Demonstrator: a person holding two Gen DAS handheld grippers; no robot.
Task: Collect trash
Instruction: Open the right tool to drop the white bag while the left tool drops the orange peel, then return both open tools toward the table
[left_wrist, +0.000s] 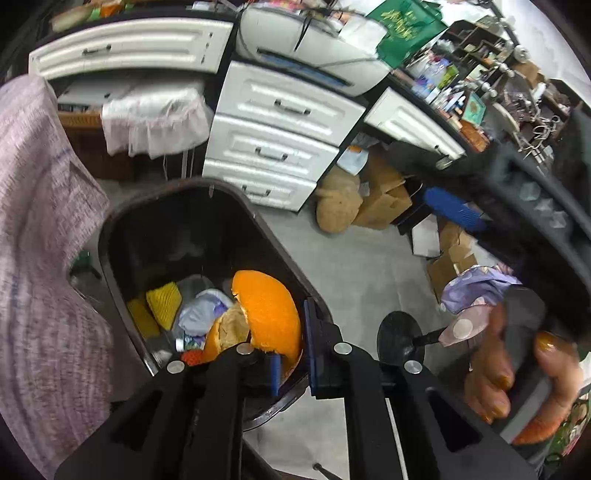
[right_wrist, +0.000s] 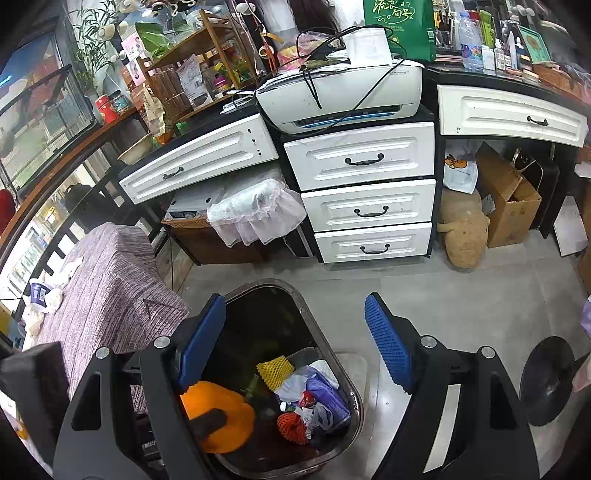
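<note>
A dark trash bin (left_wrist: 110, 229) stands on the grey floor; it also shows in the right wrist view (right_wrist: 347, 373). Inside lie yellow foam netting (left_wrist: 164, 304), crumpled paper and wrappers (right_wrist: 317, 391) and red netting (right_wrist: 291, 428). My left gripper (left_wrist: 293, 363) is over the bin's rim with its jaws slightly apart; an orange peel (left_wrist: 269, 314) rests against its left pad, just inside the bin. The peel also shows in the right wrist view (right_wrist: 218, 406). My right gripper (right_wrist: 295, 343) is open and empty above the bin.
A table with a purple cloth (right_wrist: 107, 284) stands left of the bin. White drawers (right_wrist: 369, 206) with a printer (right_wrist: 343, 96) on top stand behind it. Cardboard boxes (right_wrist: 509, 199) and a brown sack (right_wrist: 465, 229) sit under the desk. A black round stand (right_wrist: 546, 380) is at the right.
</note>
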